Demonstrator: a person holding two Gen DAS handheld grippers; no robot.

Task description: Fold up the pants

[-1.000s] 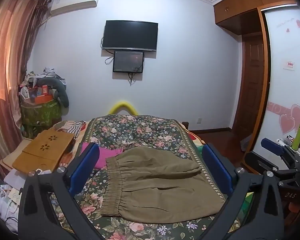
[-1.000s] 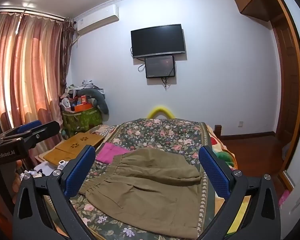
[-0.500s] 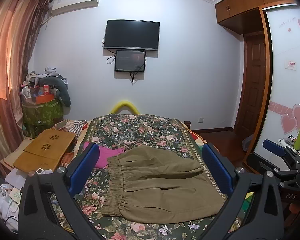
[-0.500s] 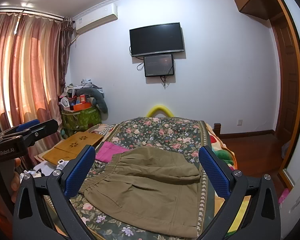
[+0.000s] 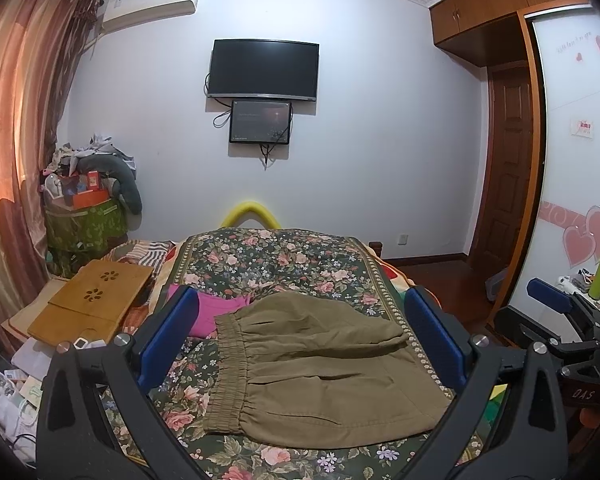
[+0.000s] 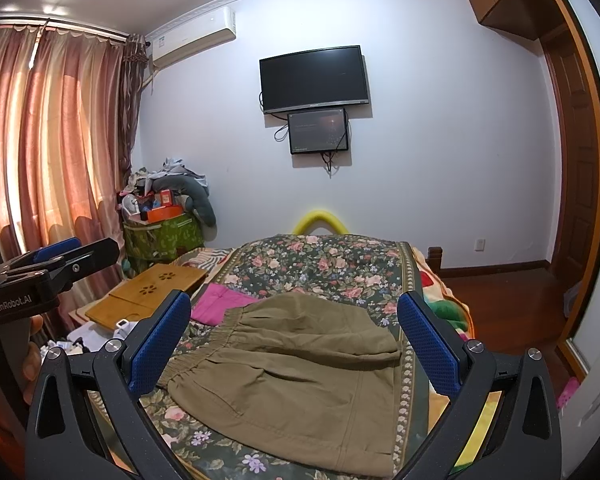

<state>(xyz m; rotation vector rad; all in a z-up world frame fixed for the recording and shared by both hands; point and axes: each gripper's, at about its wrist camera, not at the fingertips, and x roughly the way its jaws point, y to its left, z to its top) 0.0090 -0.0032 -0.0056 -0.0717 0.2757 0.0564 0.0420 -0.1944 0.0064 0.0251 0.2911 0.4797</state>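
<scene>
Left gripper (image 5: 300, 344) and right gripper (image 6: 294, 346): both spread wide, empty, held above the near end of the bed (image 5: 276, 256). Pants (image 5: 320, 368): lay on the floral cover, already folded into a compact rectangle, apparently finished or nearly so. Waistband faced left; long axis ran near to far. Pink cloth (image 5: 216, 312) touched the far-left corner.

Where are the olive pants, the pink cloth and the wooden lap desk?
olive pants (image 5: 324, 376), left wrist view, middle of the folded fabric.
pink cloth (image 5: 216, 312), left wrist view, exposed part beside the waistband.
wooden lap desk (image 6: 156, 292), right wrist view, top panel.
</scene>
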